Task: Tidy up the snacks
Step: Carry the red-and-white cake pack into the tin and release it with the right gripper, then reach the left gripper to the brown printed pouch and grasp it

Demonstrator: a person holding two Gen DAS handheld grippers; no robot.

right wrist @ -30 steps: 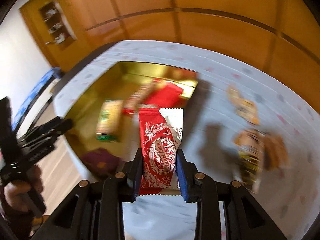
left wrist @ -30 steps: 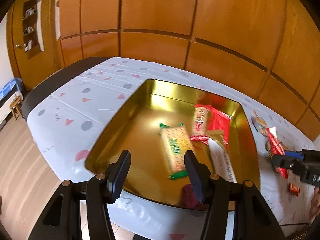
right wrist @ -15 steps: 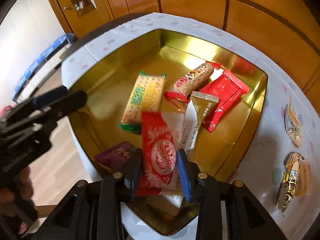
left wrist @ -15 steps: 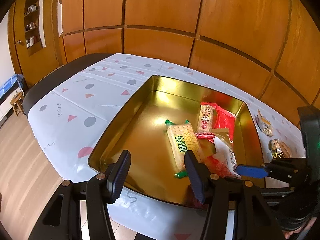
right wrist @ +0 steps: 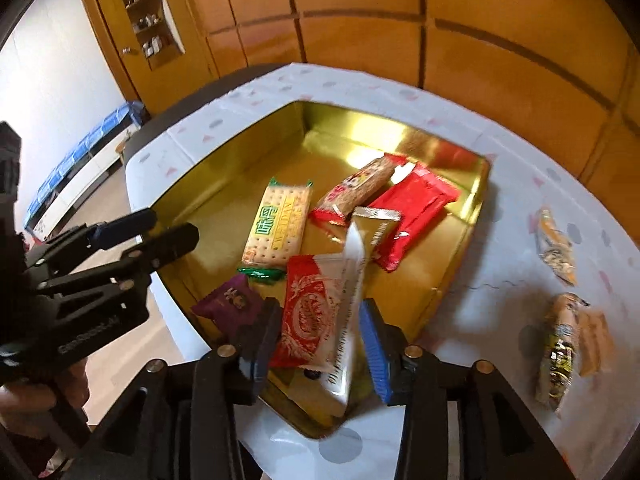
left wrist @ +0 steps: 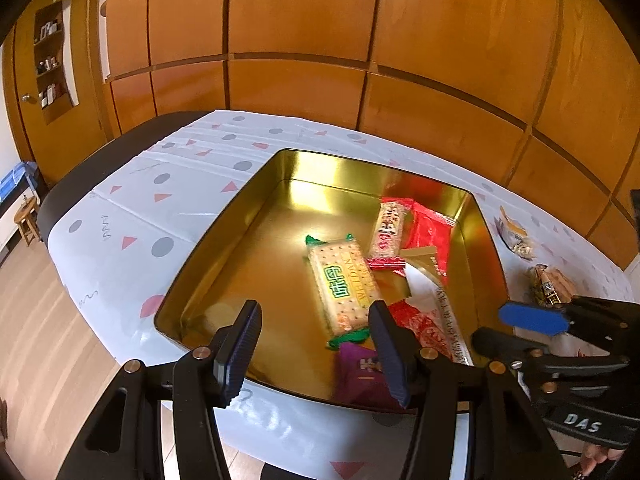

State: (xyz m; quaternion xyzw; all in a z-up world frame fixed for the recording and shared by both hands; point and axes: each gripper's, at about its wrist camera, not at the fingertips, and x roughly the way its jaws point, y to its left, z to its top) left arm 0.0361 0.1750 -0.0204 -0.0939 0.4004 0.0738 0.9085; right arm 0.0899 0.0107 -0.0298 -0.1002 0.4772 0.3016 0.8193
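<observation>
A table (left wrist: 120, 216) under a white cloth with grey dots and pink triangles bears a large gold tin (right wrist: 468, 240), open at the top and shiny inside. In the tin lie a pale cracker pack (right wrist: 278, 226) with green ends and green lettering, a long biscuit bar (right wrist: 356, 188) with red ends leaning over a plain red packet (right wrist: 416, 208), a gold-and-white wrapper (right wrist: 376, 222) between them, and a small purple packet (right wrist: 232, 304) at the near wall. The red and white snack packet (right wrist: 316, 316), printed with a white ornament on red and with a white flap bearing small print along one edge, lies in the near corner of the tin between the fingers of the right gripper (right wrist: 318, 344); its jaws are opening and the blue pad on the right stands clear of the packet, while the dark pad on the left is just beside its red edge, so the packet looks released. The left gripper (left wrist: 316, 344) hovers over the near wall of the tin with its fingers spread wide and nothing between them; the cracker pack and purple packet lie beyond its right finger. On the cloth to the right of the tin, well apart from both grippers, lie two more wrapped snacks (right wrist: 556, 244), one orange and clear, the other gold and dark (right wrist: 564, 344).
</observation>
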